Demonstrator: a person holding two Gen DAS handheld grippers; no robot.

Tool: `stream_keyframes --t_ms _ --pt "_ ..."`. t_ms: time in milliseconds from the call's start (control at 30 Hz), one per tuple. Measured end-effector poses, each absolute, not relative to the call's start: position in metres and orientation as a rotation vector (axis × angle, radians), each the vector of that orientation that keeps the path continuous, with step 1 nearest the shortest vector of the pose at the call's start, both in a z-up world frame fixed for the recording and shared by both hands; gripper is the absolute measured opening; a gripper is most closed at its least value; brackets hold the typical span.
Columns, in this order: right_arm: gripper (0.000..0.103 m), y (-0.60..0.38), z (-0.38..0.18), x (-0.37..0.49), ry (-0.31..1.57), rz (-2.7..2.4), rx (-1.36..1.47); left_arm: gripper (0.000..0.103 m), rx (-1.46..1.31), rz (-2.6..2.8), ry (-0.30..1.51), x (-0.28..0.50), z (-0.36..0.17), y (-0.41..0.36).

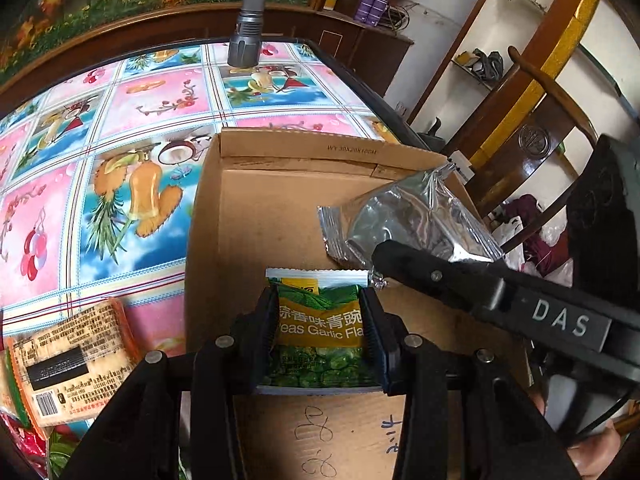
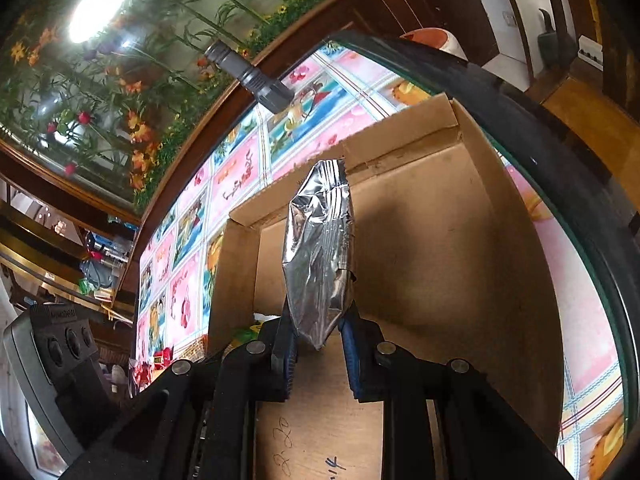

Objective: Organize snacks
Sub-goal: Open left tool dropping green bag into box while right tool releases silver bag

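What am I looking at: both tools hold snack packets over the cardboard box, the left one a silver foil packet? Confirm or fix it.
One thing is wrong. The left tool holds the green garlic peas packet, as the left wrist view shows. The silver foil packet is in the right tool. Both are over the cardboard box.

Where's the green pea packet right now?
Left wrist view, bottom centre: green pea packet clamped in the left claw over the cardboard box, beside the silver packet.

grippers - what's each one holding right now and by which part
The left gripper is clamped across the middle of a green pea snack packet. The right gripper pinches a silver foil packet by its bottom end, over the cardboard box.
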State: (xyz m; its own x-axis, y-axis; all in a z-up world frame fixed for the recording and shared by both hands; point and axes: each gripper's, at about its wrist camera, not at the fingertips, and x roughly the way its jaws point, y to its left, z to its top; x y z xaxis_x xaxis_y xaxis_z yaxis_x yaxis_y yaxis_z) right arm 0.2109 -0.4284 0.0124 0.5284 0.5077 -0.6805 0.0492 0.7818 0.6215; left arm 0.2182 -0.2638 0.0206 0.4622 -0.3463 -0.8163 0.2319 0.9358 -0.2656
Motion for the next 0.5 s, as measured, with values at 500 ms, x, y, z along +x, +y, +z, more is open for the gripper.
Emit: stream_keyframes --t_ms 500 --pt "0.057 -0.447 0.083 0.161 0.625 0.063 0.455 0.053 -0.149 -0.363 0.937 0.183 0.051 -0.247"
